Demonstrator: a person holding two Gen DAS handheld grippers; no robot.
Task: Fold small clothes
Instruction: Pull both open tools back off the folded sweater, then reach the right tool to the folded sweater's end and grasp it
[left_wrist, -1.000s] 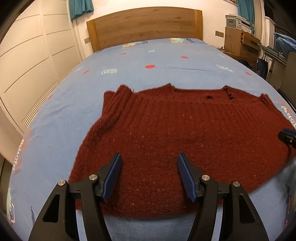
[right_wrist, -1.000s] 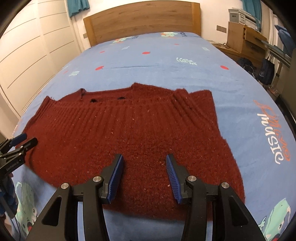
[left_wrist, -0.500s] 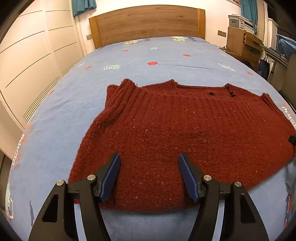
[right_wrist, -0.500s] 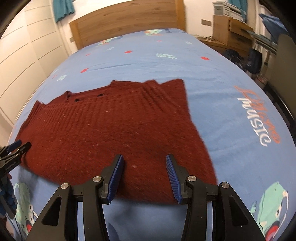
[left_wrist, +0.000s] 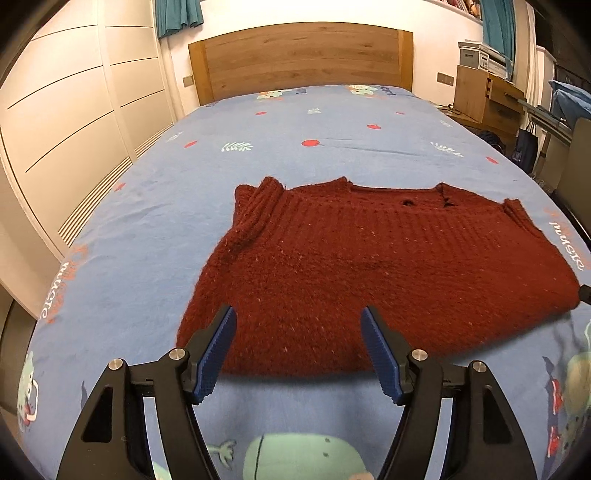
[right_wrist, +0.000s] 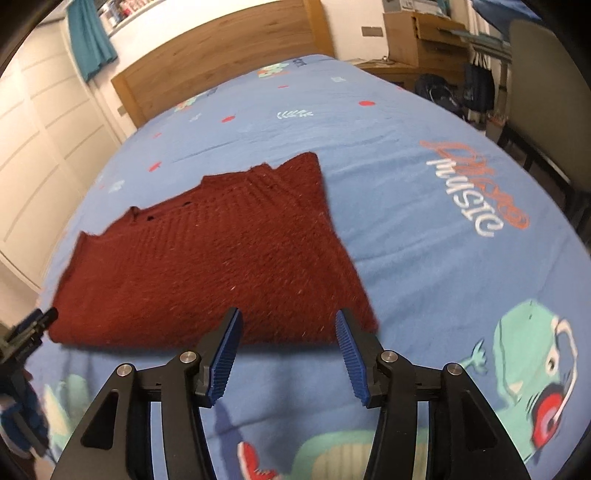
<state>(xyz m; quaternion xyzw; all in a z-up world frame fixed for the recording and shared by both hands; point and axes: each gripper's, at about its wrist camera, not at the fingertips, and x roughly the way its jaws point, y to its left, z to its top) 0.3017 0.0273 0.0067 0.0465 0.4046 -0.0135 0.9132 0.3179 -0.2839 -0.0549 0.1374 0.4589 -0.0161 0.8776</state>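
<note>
The left gripper (left_wrist: 298, 334) hangs with its blue pads apart and nothing between them, above the near hem of the dark red knit sweater (left_wrist: 369, 266); its jaws have just been opening. The right gripper (right_wrist: 288, 338) is likewise apart and empty, jaws just widening too, over the sweater's near right corner.

The sweater lies flat on the blue printed bedspread (left_wrist: 147, 229), toward the foot edge of the bed and roughly midway between its sides, already doubled into a wide band with the ribbed part at the far edge. So one fold looks done and let go, and both claws are clear of the cloth.

Next, probably, comes a crosswise fold: each claw would need to pinch through both layers at one end and carry it over evenly, or the thick knit may slip and bunch.

Around stand a wooden headboard (left_wrist: 299, 62), white wardrobe doors (left_wrist: 74, 122) along the left side, and a wooden cabinet (left_wrist: 480, 96) on the right. Nothing lies on the bedspread to obstruct.
</note>
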